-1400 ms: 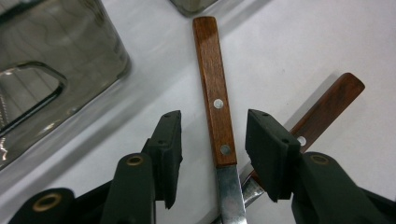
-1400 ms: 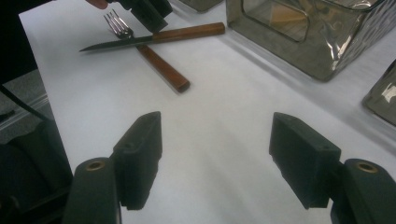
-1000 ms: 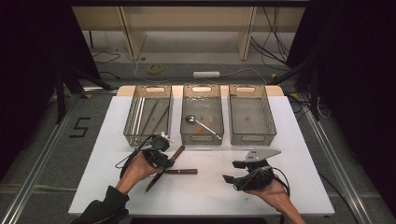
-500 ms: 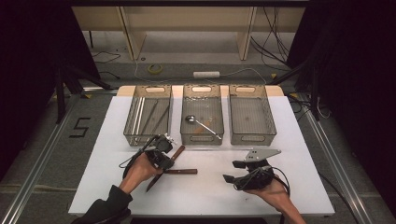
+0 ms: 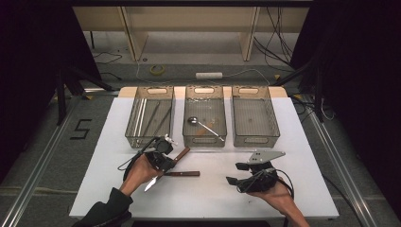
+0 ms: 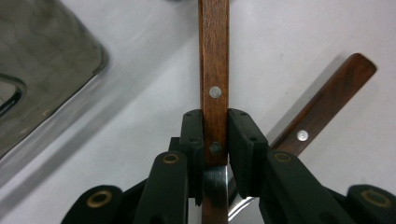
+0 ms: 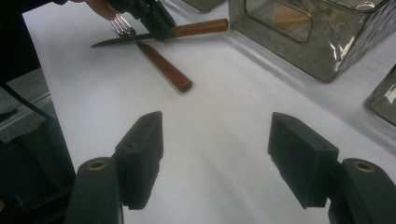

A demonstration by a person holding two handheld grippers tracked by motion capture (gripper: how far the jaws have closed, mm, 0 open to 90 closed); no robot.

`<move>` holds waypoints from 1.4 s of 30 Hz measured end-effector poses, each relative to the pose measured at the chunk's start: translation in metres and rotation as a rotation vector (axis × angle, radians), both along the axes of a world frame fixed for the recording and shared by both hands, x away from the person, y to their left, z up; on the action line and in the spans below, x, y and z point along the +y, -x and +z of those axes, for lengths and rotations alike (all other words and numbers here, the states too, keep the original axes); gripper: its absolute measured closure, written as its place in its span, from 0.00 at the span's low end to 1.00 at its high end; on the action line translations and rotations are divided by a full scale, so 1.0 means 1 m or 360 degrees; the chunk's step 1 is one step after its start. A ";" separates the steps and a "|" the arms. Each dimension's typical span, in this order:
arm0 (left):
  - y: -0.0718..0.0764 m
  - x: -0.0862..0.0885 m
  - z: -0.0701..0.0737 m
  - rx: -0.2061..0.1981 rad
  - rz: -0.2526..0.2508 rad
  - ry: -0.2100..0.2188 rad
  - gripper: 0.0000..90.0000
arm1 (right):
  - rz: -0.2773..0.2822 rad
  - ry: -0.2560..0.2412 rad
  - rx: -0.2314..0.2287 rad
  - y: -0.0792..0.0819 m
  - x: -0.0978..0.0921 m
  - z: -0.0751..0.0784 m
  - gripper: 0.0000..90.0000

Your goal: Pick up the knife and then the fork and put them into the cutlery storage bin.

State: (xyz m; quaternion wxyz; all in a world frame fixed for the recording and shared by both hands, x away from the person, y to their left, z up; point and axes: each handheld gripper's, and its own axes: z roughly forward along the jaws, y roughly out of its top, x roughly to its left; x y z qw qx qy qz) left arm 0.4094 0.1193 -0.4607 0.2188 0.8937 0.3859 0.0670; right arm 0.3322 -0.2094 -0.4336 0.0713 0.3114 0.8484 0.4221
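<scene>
My left gripper (image 5: 163, 158) is shut on a knife (image 5: 181, 153), its jaws clamped on the wooden handle (image 6: 214, 70) just ahead of the blade. The blade (image 5: 149, 184) points toward the person, low over the white table. A wood-handled fork (image 5: 187, 173) lies crossing under the knife; its handle (image 6: 327, 107) and its tines (image 7: 121, 23) show beside the gripped knife (image 7: 198, 28). My right gripper (image 5: 239, 172) rests open at the front right, and its jaws (image 7: 215, 158) stand wide apart over bare table with nothing between them.
Three clear bins stand in a row at the back of the white table (image 5: 302, 156): the left bin (image 5: 135, 137) holds several long utensils, the middle bin (image 5: 204, 139) holds a spoon (image 5: 194, 120), and the right bin (image 5: 255, 139) looks bare. Bare table lies between the grippers.
</scene>
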 end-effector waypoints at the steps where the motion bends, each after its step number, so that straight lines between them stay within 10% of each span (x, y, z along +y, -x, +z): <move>1: 0.001 0.000 0.001 -0.0001 0.0000 0.0015 0.85 | 0.0001 0.0002 -0.0002 0.000 0.000 0.000 0.41; 14: 0.013 -0.003 0.007 -0.0022 -0.0114 0.0082 0.85 | 0.0129 0.0039 -0.0147 -0.004 0.023 0.010 0.41; 27: 0.019 -0.006 0.009 -0.0013 -0.0209 0.0092 0.85 | 0.0370 0.0277 -0.0338 -0.037 0.088 0.008 0.41; 42: 0.030 -0.015 0.012 -0.0022 -0.0351 0.0090 0.85 | 0.0497 0.0418 -0.0244 -0.064 0.101 -0.010 0.39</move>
